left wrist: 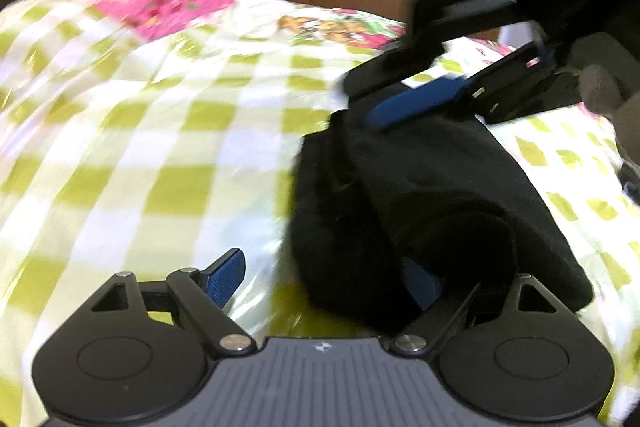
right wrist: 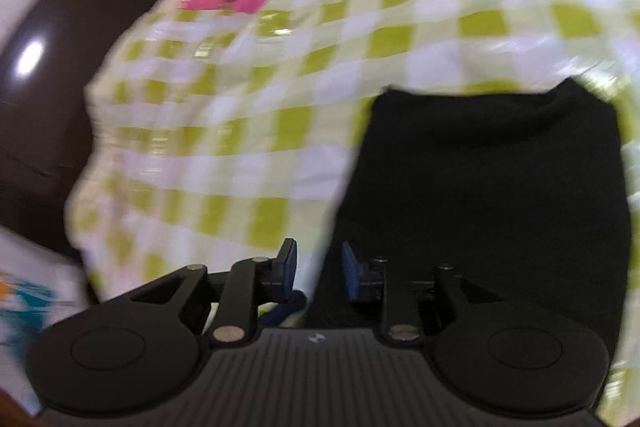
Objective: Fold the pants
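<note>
checked green-and-white bedspread (left wrist: 168, 131) covers the bed; folded black pants (left wrist: 432, 195) lie on it. left tool (left wrist: 324, 279) is spread wide, its right finger under the pants' near edge. right tool (right wrist: 318, 269) hangs released above the pants' left edge

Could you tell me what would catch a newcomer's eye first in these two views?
Probably the black pants, a folded bundle on the green-and-white checked bedspread. The left gripper stands open at the bundle's near edge. The right gripper reaches over its far end, blue fingers apart.
</note>
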`<state>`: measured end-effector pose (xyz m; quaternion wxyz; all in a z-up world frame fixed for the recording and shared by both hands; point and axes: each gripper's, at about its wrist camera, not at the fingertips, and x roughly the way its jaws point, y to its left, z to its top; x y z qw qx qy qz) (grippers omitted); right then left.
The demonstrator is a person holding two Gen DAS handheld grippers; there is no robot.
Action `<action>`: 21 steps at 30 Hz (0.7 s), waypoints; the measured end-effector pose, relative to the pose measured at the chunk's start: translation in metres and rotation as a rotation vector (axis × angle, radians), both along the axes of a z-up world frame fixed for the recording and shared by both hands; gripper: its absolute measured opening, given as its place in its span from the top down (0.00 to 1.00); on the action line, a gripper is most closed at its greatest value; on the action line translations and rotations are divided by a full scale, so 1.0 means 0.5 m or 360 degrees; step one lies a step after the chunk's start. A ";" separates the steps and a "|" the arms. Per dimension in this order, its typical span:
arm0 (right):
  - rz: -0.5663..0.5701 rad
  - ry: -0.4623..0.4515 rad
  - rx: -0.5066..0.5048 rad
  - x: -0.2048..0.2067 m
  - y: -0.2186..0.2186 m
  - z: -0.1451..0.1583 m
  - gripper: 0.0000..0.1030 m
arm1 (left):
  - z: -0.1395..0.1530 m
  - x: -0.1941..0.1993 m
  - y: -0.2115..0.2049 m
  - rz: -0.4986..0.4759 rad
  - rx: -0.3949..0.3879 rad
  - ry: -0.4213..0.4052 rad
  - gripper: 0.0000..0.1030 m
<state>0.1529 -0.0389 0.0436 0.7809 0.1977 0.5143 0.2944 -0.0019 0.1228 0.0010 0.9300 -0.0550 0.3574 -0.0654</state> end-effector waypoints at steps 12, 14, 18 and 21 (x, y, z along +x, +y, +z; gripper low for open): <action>0.0302 -0.0701 -0.0476 0.069 -0.035 0.064 0.52 | 0.105 -0.018 -0.008 -0.0074 -0.0021 -0.0104 0.07; 0.0382 -0.0704 -0.0456 0.094 -0.038 0.057 0.51 | 0.115 -0.025 0.005 -0.0079 -0.0041 -0.0096 0.06; 0.0556 -0.0679 -0.0423 0.141 -0.040 0.033 0.49 | 0.122 -0.021 0.004 -0.0121 -0.0179 -0.0042 0.04; 0.0682 -0.0612 -0.0373 0.164 -0.040 0.007 0.48 | 0.129 -0.012 -0.008 -0.0146 -0.0213 -0.0036 0.02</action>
